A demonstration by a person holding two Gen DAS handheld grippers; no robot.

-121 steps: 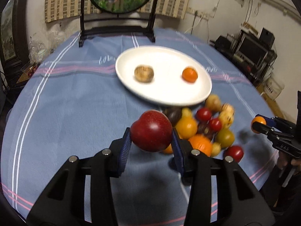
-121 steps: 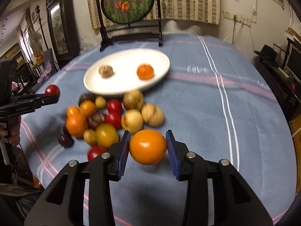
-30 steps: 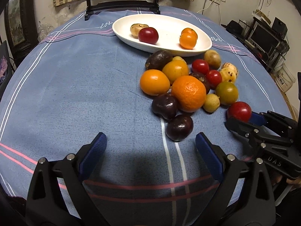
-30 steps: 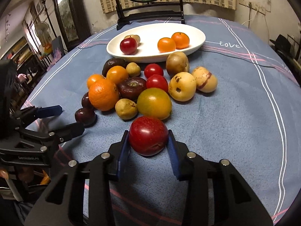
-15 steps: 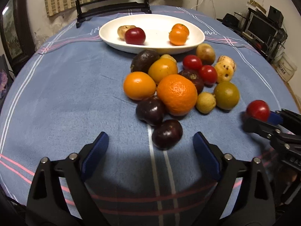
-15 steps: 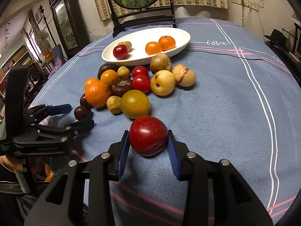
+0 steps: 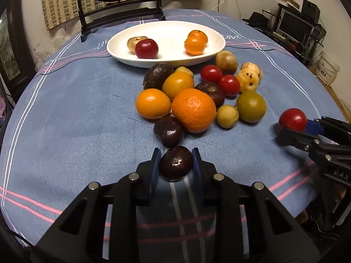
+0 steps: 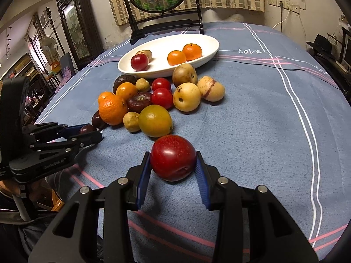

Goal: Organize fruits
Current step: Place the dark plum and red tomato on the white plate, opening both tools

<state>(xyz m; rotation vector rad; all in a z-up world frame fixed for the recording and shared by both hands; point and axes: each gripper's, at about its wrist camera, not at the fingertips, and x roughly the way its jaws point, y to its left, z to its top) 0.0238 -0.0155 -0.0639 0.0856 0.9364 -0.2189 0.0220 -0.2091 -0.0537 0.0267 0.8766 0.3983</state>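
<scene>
Tabletop (image 7: 72,118) is round, under a blue cloth with white and pink stripes and "love" lettering. Landmark: white oval dish (image 7: 169,60), lying crosswise at the far middle, holding two oranges, one red fruit and one tan fruit. Beyond the dish stands a black-framed round screen (image 8: 161,4) before a checked curtain; a dim, cluttered room (monitor, shelves) surrounds the tabletop.

Loose fruit pile (image 7: 195,92) lies just on the near side of the dish. Left claw (image 7: 176,166) has just been closing and now pinches a dark plum (image 7: 176,165) at the pile's near edge, well apart from the dish. Right claw (image 8: 173,164) is clamped on a red plum (image 8: 173,157), near side of the pile. Both fruits are roundish; no clear long axis.
</scene>
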